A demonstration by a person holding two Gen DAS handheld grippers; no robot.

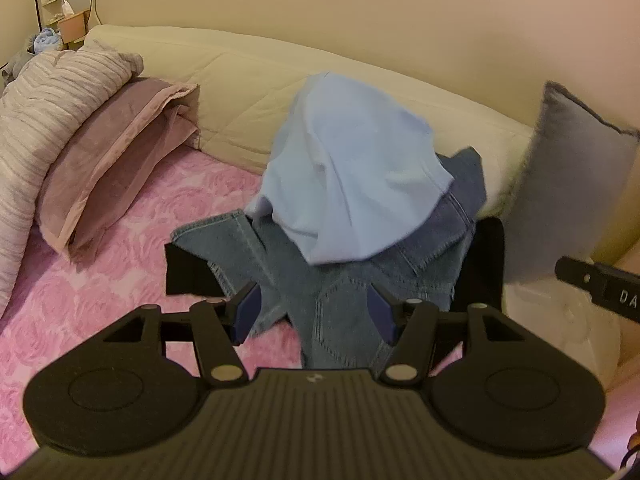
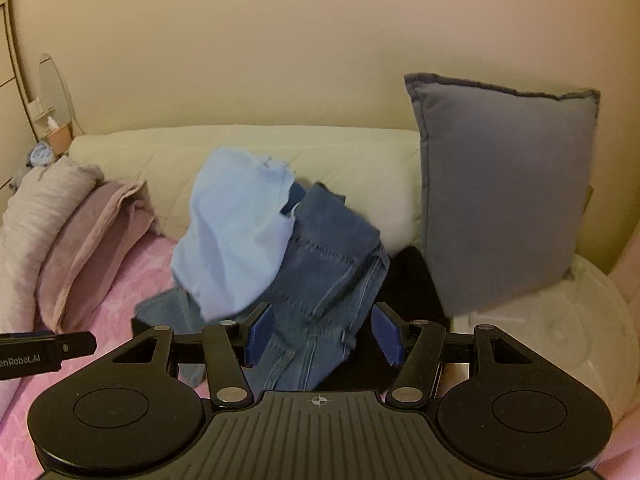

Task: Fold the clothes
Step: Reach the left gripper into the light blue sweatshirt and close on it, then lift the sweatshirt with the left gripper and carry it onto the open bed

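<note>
At the far left, a striped duvet (image 1: 44,92) and mauve pillow (image 1: 116,152) are seen against the cream headboard (image 1: 240,76). Mid-bed, on the pink cover (image 1: 120,248), the pile is found: a light blue shirt (image 1: 352,168) draped over crumpled jeans (image 1: 352,300), a black garment (image 1: 188,276) beneath. The left gripper (image 1: 314,312) is held open, empty, denim just beyond its pads. The right gripper (image 2: 324,334) is likewise spread, nothing pinched, jeans lying between and below. A grey cushion (image 2: 504,192) is propped at the right. The reach-in stage is judged underway; next, one garment must be picked from the pile.
</note>
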